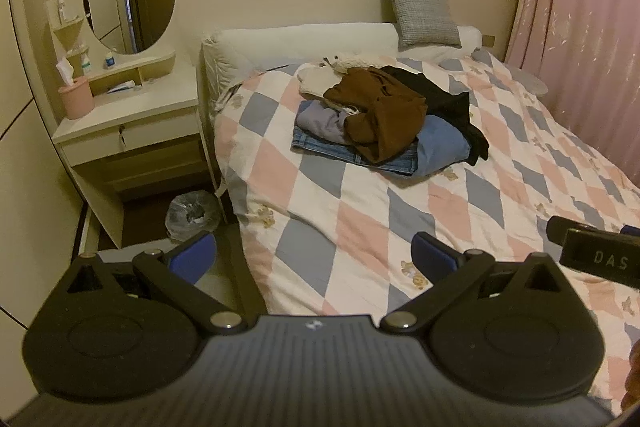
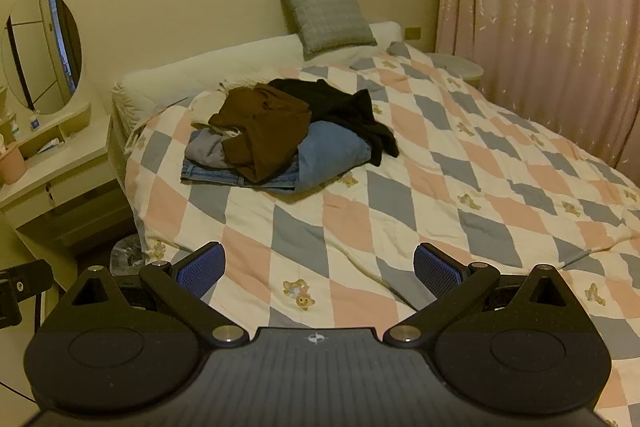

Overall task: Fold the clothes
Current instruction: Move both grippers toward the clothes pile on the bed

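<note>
Both our grippers, left [image 1: 314, 259] and right [image 2: 320, 269], hover at the bed's [image 2: 460, 187] foot, fingers spread wide, holding nothing; 1 heap of clothes [image 2: 280, 139] lies well ahead, untouched; we judge folding not yet begun; next, reach for the brown top [image 1: 380, 111]; 1 pillow [image 1: 420, 7].

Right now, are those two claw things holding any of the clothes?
No. The left gripper and right gripper both have their jaws spread wide with nothing between them, well short of the clothes pile on the quilt.
</note>
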Available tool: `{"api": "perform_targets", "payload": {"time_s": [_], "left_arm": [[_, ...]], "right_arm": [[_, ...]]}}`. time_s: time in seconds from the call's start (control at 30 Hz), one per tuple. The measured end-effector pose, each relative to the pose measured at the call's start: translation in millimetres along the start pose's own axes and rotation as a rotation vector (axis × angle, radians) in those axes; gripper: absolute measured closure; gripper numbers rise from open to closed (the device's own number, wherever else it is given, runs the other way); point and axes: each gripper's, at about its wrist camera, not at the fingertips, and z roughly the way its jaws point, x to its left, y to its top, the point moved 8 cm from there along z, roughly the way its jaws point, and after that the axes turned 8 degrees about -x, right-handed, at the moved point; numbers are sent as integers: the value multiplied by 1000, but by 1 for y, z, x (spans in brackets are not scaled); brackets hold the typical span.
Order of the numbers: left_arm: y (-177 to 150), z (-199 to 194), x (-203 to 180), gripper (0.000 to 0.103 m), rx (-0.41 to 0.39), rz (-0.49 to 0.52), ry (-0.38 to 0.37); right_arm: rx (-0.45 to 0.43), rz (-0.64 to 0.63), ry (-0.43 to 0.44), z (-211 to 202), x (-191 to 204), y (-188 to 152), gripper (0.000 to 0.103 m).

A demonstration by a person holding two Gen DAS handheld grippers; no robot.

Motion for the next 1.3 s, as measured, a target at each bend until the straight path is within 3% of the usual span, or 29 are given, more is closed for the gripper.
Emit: {"api": "perform_targets", "payload": {"time_s": [0.2,0.87,1.3], "left_arm": [[1,-5,6,0,-17,-11,-18],[-4,-2,-27,0,52,33,-99],[-5,8,-28,0,77,39,-81]], "right_arm": [[2,8,-10,0,-1,0,0],[-48,85,-12,-16,-14,6,0],[-60,113,7,-10,-22,3,0]]}}
